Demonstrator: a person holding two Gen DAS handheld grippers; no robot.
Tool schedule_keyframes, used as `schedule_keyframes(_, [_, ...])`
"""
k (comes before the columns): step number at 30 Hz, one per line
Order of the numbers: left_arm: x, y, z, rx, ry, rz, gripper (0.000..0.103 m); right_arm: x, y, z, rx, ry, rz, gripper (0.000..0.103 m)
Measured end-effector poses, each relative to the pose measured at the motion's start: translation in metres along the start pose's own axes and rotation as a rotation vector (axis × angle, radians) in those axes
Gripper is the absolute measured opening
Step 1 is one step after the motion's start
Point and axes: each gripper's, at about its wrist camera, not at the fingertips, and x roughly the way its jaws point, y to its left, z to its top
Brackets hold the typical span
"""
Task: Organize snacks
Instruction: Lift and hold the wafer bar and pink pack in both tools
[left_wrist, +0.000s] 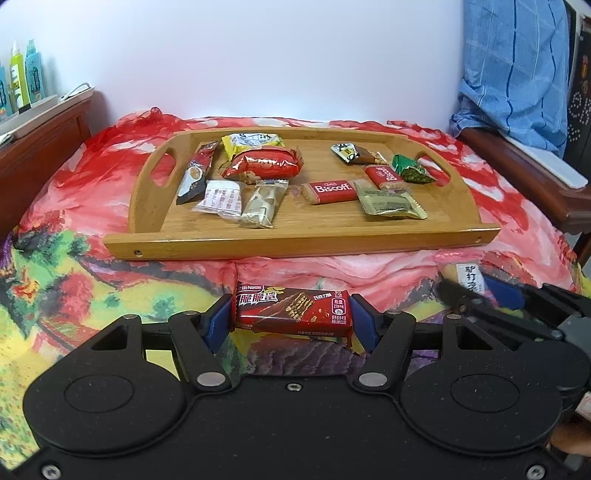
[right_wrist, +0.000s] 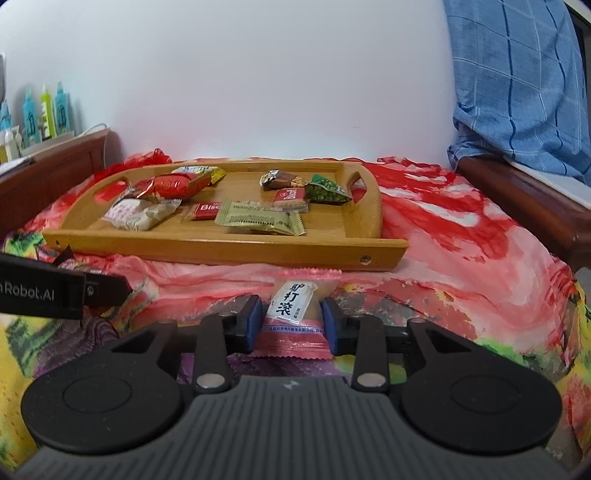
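Near the far edge of the cloth-covered tabletop (left_wrist: 74, 302), a bamboo tray (left_wrist: 295, 240) is already loaded with about ten snacks. A Nestle wafer bar (left_wrist: 293, 310) is clamped by the left gripper (left_wrist: 291, 317), a pink rice-cake packet (right_wrist: 291, 314) by the right gripper (right_wrist: 291, 321); both are judged unplaced.
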Motion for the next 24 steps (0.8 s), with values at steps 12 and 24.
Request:
schedule_keyframes(12, [-0.02, 0.008, 0.011, 0.002, -0.014, 0.006, 0.064, -0.022, 0.006, 0.007, -0.012, -0.013, -0.033, 0.023])
schedule_keyframes(24, [-0.024, 0.023, 0.003, -0.037, -0.002, -0.009, 0.064, -0.009, 0.014, 0.001, -0.011, 0.012, -0.061, 0.055])
